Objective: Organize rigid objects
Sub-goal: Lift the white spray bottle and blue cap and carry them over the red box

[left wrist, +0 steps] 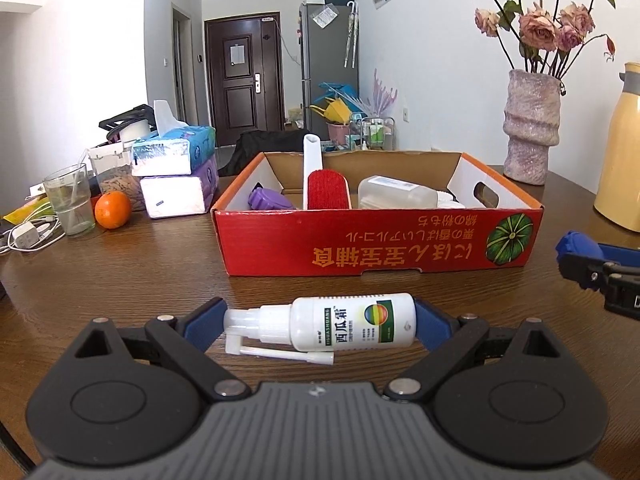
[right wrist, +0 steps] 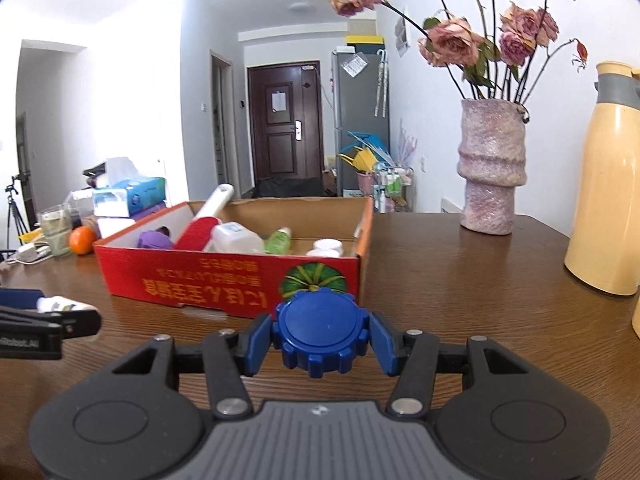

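My left gripper (left wrist: 320,326) is shut on a white spray bottle (left wrist: 344,322), held lengthwise between its blue pads, just above the wooden table in front of the red cardboard box (left wrist: 376,240). My right gripper (right wrist: 320,338) is shut on a blue gear-shaped lid (right wrist: 322,332), close to the box (right wrist: 224,280) front. The box holds a red lint brush (left wrist: 326,190), a purple lid (left wrist: 268,200), a clear bottle (left wrist: 396,192), a green bottle (right wrist: 278,242) and white jars (right wrist: 328,246). The right gripper shows at the left wrist view's right edge (left wrist: 600,268).
Tissue boxes (left wrist: 172,160), a glass (left wrist: 72,200), an orange (left wrist: 113,210) and a charger with cables (left wrist: 28,236) lie left of the box. A pink vase of dried roses (left wrist: 530,128) and a yellow thermos (right wrist: 604,180) stand to the right.
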{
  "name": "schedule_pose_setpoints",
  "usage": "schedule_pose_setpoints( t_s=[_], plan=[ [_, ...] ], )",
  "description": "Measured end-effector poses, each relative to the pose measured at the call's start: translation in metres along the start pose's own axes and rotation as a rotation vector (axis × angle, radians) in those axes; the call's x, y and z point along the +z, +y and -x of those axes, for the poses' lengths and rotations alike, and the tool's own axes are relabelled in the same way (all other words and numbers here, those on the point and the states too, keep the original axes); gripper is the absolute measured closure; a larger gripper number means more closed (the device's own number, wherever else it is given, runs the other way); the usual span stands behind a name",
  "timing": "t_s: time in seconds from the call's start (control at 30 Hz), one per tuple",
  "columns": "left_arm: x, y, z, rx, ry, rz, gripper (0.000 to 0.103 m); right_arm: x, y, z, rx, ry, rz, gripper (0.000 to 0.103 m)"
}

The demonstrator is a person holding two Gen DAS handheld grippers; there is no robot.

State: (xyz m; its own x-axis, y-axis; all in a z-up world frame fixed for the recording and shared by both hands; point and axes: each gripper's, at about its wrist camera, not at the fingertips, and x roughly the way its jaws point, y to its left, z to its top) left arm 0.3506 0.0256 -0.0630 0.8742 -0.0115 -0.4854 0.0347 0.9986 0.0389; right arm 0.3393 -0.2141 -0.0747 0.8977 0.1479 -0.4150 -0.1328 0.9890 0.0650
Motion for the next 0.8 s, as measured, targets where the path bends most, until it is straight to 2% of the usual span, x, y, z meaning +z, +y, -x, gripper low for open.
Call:
schedule_pose_setpoints(
  t_s=[0.4, 0.8],
  plan=[
    [0.012, 0.004, 0.011, 0.033, -0.033, 0.060, 0.005, 0.006, 0.027, 0.008, 0.056, -0.038, 0.010, 0.051],
    [0.041, 0.008, 0.013, 0.051, -0.068, 0.094, 0.005, 0.027, 0.036, 0.006, 0.055, -0.074, 0.005, 0.051]
  ],
)
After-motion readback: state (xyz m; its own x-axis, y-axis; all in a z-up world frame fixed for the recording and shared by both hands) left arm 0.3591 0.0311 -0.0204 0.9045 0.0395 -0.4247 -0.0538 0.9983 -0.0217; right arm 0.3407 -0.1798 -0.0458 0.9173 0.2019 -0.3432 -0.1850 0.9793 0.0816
